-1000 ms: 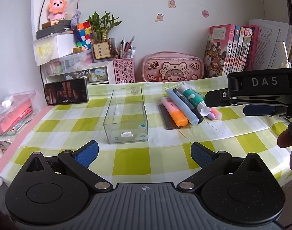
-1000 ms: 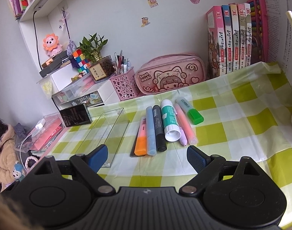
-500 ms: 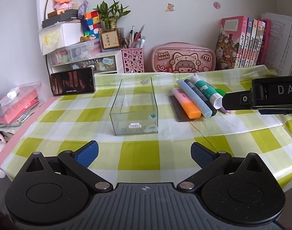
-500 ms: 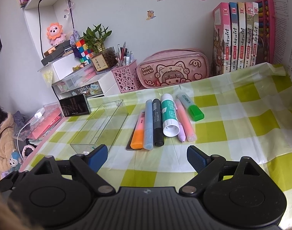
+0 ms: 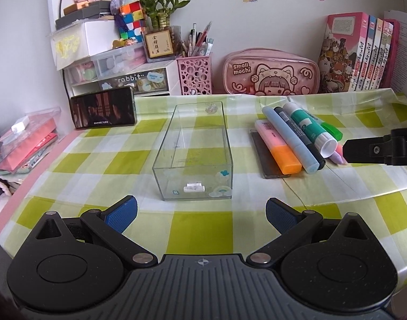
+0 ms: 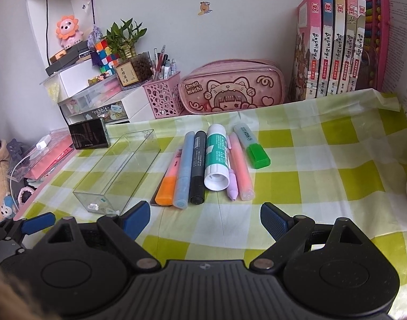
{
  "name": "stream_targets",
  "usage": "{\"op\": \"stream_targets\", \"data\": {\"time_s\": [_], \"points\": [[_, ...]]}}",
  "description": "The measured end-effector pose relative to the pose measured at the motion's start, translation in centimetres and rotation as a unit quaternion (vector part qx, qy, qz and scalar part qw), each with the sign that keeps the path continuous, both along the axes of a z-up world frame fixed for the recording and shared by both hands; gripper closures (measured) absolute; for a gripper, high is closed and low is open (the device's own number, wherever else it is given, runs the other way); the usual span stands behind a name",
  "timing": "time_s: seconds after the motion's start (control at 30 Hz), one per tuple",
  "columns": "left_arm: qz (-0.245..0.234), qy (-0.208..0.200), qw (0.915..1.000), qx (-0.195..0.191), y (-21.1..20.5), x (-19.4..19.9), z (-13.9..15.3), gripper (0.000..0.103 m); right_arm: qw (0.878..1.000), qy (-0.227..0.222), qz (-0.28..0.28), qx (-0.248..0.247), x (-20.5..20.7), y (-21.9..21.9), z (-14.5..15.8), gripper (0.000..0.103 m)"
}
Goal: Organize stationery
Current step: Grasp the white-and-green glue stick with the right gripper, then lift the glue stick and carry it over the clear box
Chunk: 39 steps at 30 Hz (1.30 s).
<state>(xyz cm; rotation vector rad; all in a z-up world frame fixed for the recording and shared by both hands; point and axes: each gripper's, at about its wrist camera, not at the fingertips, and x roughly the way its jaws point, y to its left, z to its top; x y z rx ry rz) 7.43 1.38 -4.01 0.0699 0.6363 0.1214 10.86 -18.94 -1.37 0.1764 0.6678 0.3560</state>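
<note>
A clear plastic box (image 5: 195,154) (image 6: 118,172) stands open on the checked tablecloth. To its right lies a row of stationery: an orange highlighter (image 5: 279,150) (image 6: 169,184), a light blue marker (image 6: 184,170), a black marker (image 6: 198,168), a green-and-white glue stick (image 5: 310,126) (image 6: 216,157), a lilac pen (image 6: 232,186), a pink highlighter (image 6: 242,173) and a green highlighter (image 6: 252,149). My left gripper (image 5: 200,213) is open and empty just in front of the box. My right gripper (image 6: 203,216) is open and empty in front of the markers.
A pink pencil case (image 5: 270,72), a pink pen basket (image 5: 194,74), small drawers (image 5: 118,77) and books (image 5: 355,53) line the back wall. A phone (image 5: 103,110) stands at the left. A dark flat piece (image 5: 267,157) lies under the orange highlighter.
Both grippers have drawn back and tilted down a little, so the box and the markers sit lower in view. Nothing on the table has moved. Both grippers stay open.
</note>
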Motion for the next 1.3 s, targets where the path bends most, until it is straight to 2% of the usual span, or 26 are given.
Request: {"op": "stream_targets", "data": {"time_s": [0.07, 0.23, 0.37, 0.53, 0.67, 0.7, 0.77, 0.93, 0.97, 1.0, 1.23, 1.3], "points": [[0.014, 0.0, 0.9998, -0.01, 0.7, 1.5, -0.1, 0.005, 1.0, 0.008, 0.012, 0.012, 1.6, -0.2, 0.4, 0.028], [0.016, 0.014, 0.9996, -0.016, 1.3, 4.3, -0.8, 0.005, 0.999, 0.014, 0.033, -0.009, 5.3, 0.3, 0.9, 0.041], [0.016, 0.013, 0.9998, -0.005, 0.9, 5.4, -0.9, 0.005, 0.999, 0.034, 0.039, -0.01, 8.3, 0.7, 0.6, 0.043], [0.016, 0.016, 0.9997, -0.001, 0.8, 6.4, -1.4, 0.006, 0.998, 0.053, 0.046, -0.006, 9.8, 1.4, 0.0, 0.049], [0.018, 0.019, 0.9996, -0.012, 1.1, 7.0, -1.7, 0.014, 0.997, 0.065, 0.041, -0.013, 10.8, 1.5, -0.3, 0.055], [0.016, 0.02, 0.9995, -0.016, 1.2, 7.0, -1.8, 0.02, 0.997, 0.071, 0.043, -0.01, 11.1, 1.5, -0.3, 0.055], [0.019, 0.015, 0.9995, -0.023, 1.3, 7.0, -1.8, 0.026, 0.995, 0.089, 0.051, -0.004, 11.8, 1.6, -0.7, 0.057], [0.015, 0.011, 0.9994, -0.03, 1.4, 7.0, -1.7, 0.029, 0.993, 0.097, 0.065, -0.024, 12.9, 2.7, -1.0, 0.059], [0.014, 0.009, 0.9994, -0.031, 1.5, 7.0, -1.7, 0.029, 0.994, 0.089, 0.065, -0.026, 12.9, 2.7, -0.9, 0.067], [0.012, 0.008, 0.9993, -0.034, 1.5, 6.9, -1.7, 0.03, 0.993, 0.093, 0.066, -0.024, 13.0, 2.6, -0.8, 0.069], [0.007, 0.007, 0.9992, -0.038, 1.7, 7.0, -1.7, 0.03, 0.986, 0.146, 0.045, 0.066, 14.3, 0.8, -1.8, 0.069], [0.006, 0.005, 0.999, -0.043, 1.8, 6.9, -1.7, 0.03, 0.98, 0.163, 0.029, 0.111, 14.6, -0.1, -2.2, 0.069]]}}
